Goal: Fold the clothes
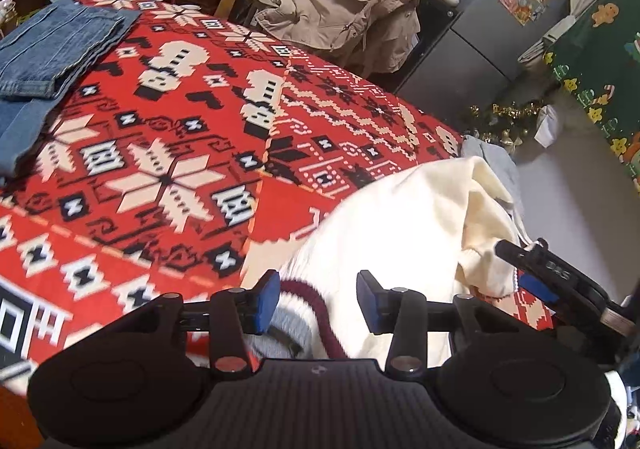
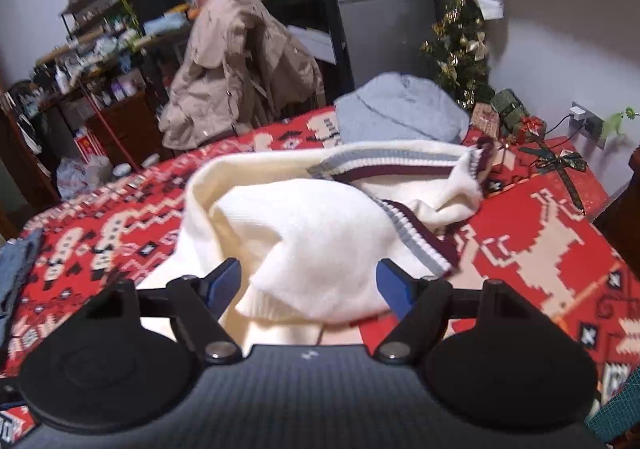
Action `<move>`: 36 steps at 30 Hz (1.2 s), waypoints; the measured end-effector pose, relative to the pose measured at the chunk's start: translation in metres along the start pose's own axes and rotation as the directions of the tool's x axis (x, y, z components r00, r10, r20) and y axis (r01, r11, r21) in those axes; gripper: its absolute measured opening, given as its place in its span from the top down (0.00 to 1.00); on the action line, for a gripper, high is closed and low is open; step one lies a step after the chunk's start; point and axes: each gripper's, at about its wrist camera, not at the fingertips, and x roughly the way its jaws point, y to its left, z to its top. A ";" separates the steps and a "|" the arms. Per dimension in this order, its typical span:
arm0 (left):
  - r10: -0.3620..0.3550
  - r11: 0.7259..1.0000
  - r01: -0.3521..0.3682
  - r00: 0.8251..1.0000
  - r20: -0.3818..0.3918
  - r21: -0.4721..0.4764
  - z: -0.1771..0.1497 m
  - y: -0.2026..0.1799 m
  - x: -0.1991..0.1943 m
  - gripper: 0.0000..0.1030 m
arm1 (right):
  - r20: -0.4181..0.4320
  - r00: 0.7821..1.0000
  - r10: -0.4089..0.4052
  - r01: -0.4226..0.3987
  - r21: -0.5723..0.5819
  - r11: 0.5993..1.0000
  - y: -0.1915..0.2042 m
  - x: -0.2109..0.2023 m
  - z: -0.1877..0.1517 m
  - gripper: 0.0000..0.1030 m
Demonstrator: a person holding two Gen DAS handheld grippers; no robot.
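Right under my left hand-held gripper (image 1: 317, 299) lies the cream sweater's (image 1: 404, 225) striped hem, grey and maroon, and the blue pads (image 1: 267, 301) stand wide apart with nothing pinched between them. Over on the right side of that view my right hand-held gripper (image 1: 538, 281) comes in low by the sweater's bunched edge. From its own camera, my right hand-held gripper (image 2: 310, 287) is spread open too, its fingers (image 2: 394, 285) either side of a hump of cream knit; whether they touch the cloth I cannot tell. Cream sweater (image 2: 304, 233) sits crumpled at the near right part of the table, on the red patterned cloth (image 1: 160, 137), its maroon-and-grey trim (image 2: 420, 237) twisting across the folds. Far left on the cloth, folded jeans (image 1: 48, 49) lie flat, well apart from the sweater. Just beyond the sweater, a grey hoodie (image 2: 400, 109) rests at the far edge. Behind the table, a beige coat (image 2: 236, 69) hangs in a heap, and a small tinselled tree (image 2: 464, 49) stands by the wall.
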 end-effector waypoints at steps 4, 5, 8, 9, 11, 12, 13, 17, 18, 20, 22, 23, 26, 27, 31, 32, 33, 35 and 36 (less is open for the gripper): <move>0.001 1.000 -0.001 1.000 0.001 0.012 0.009 -0.001 0.014 0.57 | -0.035 0.999 -0.022 0.024 0.034 0.999 -0.004 0.037 0.006 0.22; 0.007 1.000 -0.007 1.000 0.001 0.015 0.011 0.000 0.019 0.57 | -0.037 0.999 -0.030 0.032 0.041 0.999 -0.005 0.044 0.008 0.19; 0.023 1.000 -0.023 1.000 -0.008 0.010 0.014 0.003 0.031 0.57 | -0.048 0.998 -0.036 0.039 0.044 0.998 -0.009 0.063 0.012 0.19; 0.025 1.000 -0.025 1.000 -0.017 0.000 0.015 0.005 0.034 0.57 | -0.050 0.998 -0.035 0.038 0.041 0.998 -0.009 0.069 0.014 0.25; 0.019 1.000 -0.020 0.999 -0.031 -0.022 0.013 0.010 0.038 0.57 | -0.051 0.998 -0.033 0.033 0.007 0.999 -0.004 0.078 0.016 0.54; 0.016 0.999 -0.017 0.999 -0.039 -0.032 0.012 0.013 0.040 0.57 | -0.050 0.998 -0.035 0.035 -0.011 0.999 0.000 0.080 0.017 0.69; 0.013 0.999 -0.015 0.999 -0.043 -0.041 0.011 0.015 0.040 0.56 | -0.047 0.998 -0.037 0.036 -0.020 0.999 0.003 0.081 0.018 0.72; 0.017 0.998 -0.020 0.999 -0.044 -0.065 0.005 0.024 0.038 0.56 | -0.031 0.998 0.052 -0.051 0.029 0.998 0.015 0.079 0.029 0.82; 0.016 0.997 -0.020 0.999 -0.043 -0.076 0.004 0.027 0.036 0.56 | -0.023 0.997 0.070 -0.070 0.028 0.997 0.021 0.078 0.033 0.82; 0.019 0.995 -0.022 0.999 -0.036 -0.098 0.004 0.035 0.031 0.56 | -0.009 0.994 0.107 -0.108 -0.015 0.994 0.044 0.076 0.037 0.83; 0.028 0.992 -0.031 0.999 -0.024 -0.119 0.003 0.043 0.024 0.56 | 0.000 0.989 0.149 -0.149 -0.070 0.986 0.073 0.073 0.039 0.83; 0.033 0.991 -0.035 0.999 -0.019 -0.130 0.003 0.047 0.020 0.56 | -0.002 0.985 0.175 -0.175 -0.096 0.980 0.088 0.072 0.039 0.83; 0.057 0.985 -0.055 0.998 0.005 -0.164 0.005 0.066 0.005 0.56 | -0.024 0.963 0.269 -0.269 -0.168 0.948 0.136 0.067 0.034 0.83; 0.067 0.982 -0.063 0.998 0.014 -0.176 0.006 0.072 -0.001 0.56 | -0.033 0.954 0.298 -0.299 -0.186 0.936 0.151 0.064 0.030 0.83; 0.103 0.969 -0.089 0.994 0.049 -0.230 0.010 0.100 -0.024 0.56 | -0.130 0.900 0.415 -0.435 -0.271 0.859 0.219 0.055 0.000 0.83; 0.109 0.966 -0.092 0.993 0.056 -0.241 0.012 0.106 -0.028 0.56 | -0.156 0.885 0.438 -0.465 -0.285 0.838 0.231 0.051 -0.009 0.83; 0.115 0.963 -0.095 0.991 0.062 -0.252 0.013 0.111 -0.033 0.56 | -0.182 0.870 0.458 -0.493 -0.298 0.818 0.242 0.048 -0.017 0.83; 0.127 0.957 -0.102 0.989 0.076 -0.273 0.015 0.122 -0.043 0.56 | -0.221 0.849 0.479 -0.528 -0.331 0.782 0.258 0.041 -0.033 0.83; 0.133 0.953 -0.105 0.988 0.083 -0.284 0.017 0.128 -0.048 0.56 | -0.231 0.845 0.483 -0.535 -0.349 0.770 0.264 0.036 -0.040 0.83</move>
